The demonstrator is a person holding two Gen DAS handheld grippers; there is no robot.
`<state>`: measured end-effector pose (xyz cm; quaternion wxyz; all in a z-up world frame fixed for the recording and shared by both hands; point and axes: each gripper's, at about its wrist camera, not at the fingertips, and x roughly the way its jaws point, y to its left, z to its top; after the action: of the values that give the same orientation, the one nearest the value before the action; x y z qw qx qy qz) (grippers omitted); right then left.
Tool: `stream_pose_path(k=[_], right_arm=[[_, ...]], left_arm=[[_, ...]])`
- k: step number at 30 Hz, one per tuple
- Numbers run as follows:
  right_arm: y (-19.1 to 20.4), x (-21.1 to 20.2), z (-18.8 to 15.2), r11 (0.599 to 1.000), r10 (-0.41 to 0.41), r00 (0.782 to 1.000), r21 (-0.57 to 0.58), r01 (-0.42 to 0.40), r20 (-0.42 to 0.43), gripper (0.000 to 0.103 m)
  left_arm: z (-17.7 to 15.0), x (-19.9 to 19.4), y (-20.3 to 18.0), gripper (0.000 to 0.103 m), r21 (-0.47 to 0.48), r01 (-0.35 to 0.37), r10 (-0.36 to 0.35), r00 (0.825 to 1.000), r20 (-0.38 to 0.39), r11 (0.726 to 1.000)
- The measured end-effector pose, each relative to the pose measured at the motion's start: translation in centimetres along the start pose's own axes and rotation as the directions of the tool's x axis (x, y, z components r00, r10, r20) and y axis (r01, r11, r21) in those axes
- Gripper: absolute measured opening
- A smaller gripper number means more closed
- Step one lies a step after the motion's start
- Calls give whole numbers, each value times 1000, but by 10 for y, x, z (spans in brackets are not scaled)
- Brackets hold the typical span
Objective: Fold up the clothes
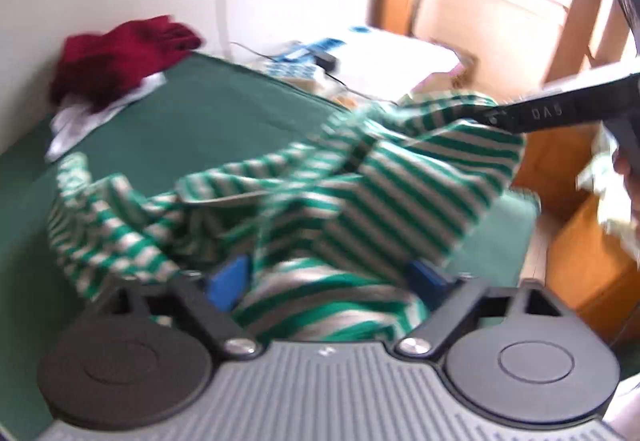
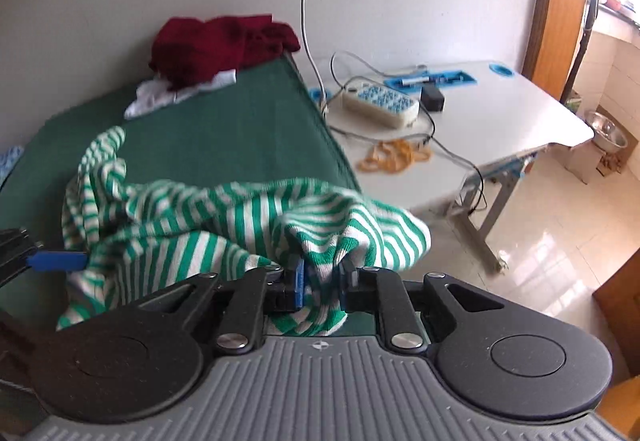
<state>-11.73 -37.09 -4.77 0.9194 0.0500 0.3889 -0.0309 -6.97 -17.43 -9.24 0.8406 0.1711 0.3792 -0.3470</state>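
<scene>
Right gripper (image 2: 322,283) pinches a bunch of the green-and-white striped sweater (image 2: 224,225) between its blue pads. Left gripper (image 1: 326,277) stands half spread, striped knit draped between the fingers — the pads don't press it. The sweater sprawls ahead of both on the green bed cover (image 2: 224,129). Farther off, a maroon garment (image 2: 220,45) heaps on white cloth (image 2: 160,99). Rightward — a white desk (image 2: 520,121) with a power strip (image 2: 380,103).
</scene>
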Motion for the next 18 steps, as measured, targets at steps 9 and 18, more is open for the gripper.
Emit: stream_pose_path(k=[9,18], right_arm=[[-28,37,9,970,71,995,238,-52,-74,62],[40,32,66,930,348,933,86,-356,96,5]], left_arm=[[-7,-28,33,24,-101,-71,71,997,5,992],[-9,-143,106,0,-348,-443,496,865,78,826]])
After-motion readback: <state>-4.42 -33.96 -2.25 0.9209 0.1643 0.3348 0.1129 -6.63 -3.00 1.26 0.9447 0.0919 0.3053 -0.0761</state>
